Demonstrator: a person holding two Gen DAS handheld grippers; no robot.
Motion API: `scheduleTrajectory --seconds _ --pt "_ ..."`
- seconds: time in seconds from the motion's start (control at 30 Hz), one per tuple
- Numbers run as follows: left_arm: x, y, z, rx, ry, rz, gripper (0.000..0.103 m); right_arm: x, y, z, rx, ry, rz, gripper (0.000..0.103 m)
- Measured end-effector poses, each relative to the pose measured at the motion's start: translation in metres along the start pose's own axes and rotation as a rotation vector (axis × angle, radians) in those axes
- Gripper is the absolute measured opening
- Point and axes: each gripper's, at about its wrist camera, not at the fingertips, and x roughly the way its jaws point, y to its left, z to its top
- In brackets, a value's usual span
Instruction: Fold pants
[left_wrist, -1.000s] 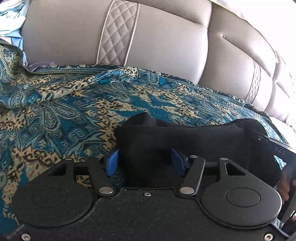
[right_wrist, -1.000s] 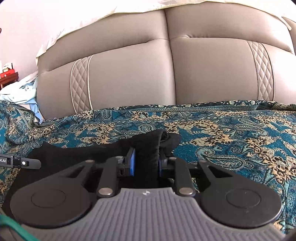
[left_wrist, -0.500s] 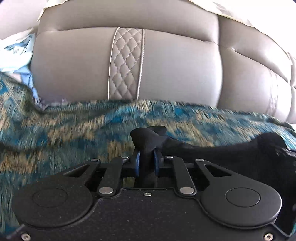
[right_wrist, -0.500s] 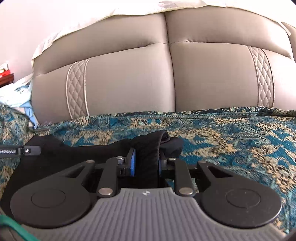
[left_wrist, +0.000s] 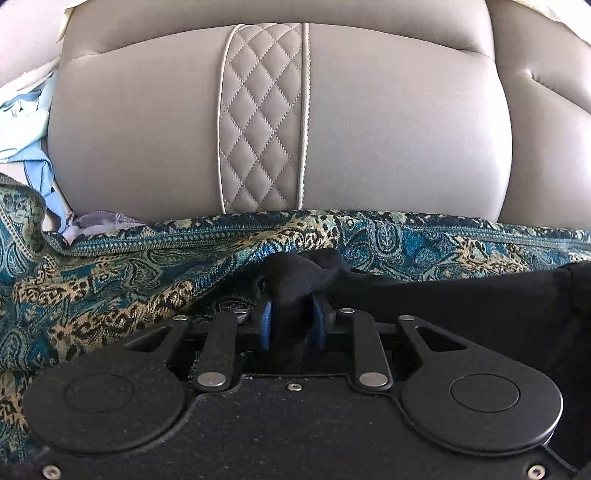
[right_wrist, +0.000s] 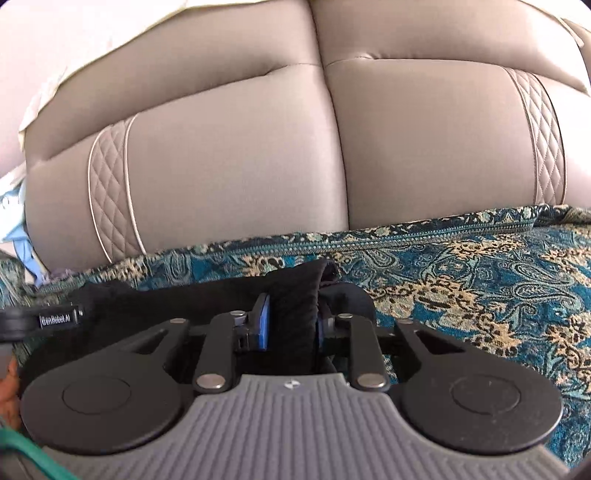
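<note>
The black pants (left_wrist: 461, 306) lie on the patterned blue-and-gold bedspread (left_wrist: 110, 280), close to the padded grey headboard (left_wrist: 369, 129), stretched between the two hands. The left gripper (left_wrist: 291, 321) pinches a bunched fold of the dark cloth; its fingers (left_wrist: 266, 325), narrow, have just eased apart a little, yet the fabric sits between the blue pads. The right gripper (right_wrist: 290, 325) clamps a thicker wad of the pants (right_wrist: 207, 295) at the other end, fingers narrow too. The cloth looks soft, light and limp, so it will likely sag and crease between grips; holding near the corners of an edge seems best for a straight fold.
</note>
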Motion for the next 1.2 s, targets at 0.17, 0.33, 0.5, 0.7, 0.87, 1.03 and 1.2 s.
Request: scheduleTrajectory --seconds 0.17,0.33,0.5,0.7,0.87,1.03,1.2 --pt "0.003 0.002 -0.003 -0.009 0.012 0.013 0.032 0.003 -0.002 -0.008 -0.003 -0.001 -0.005 0.034" --pt "-0.001 0.001 -0.004 0.0 0.021 0.077 0.062 0.005 -0.004 -0.005 0.023 0.006 -0.024 0.063" --pt "-0.025 0.003 -0.017 0.051 0.021 0.054 0.082 -0.022 -0.003 -0.005 -0.012 -0.023 -0.042 0.076" --pt "-0.066 -0.002 -0.042 0.144 -0.005 0.062 0.086 -0.057 -0.014 -0.019 -0.072 -0.019 -0.099 0.079" --pt "-0.098 -0.01 -0.063 0.167 -0.007 0.04 0.088 -0.081 -0.024 -0.037 -0.117 0.023 -0.163 0.081" --pt "-0.127 -0.014 -0.079 0.151 -0.006 0.006 0.092 -0.124 -0.029 -0.048 -0.063 -0.021 -0.119 0.083" --pt "-0.154 -0.02 -0.099 0.13 -0.015 0.003 0.094 -0.158 -0.012 -0.068 -0.057 -0.079 -0.059 0.088"
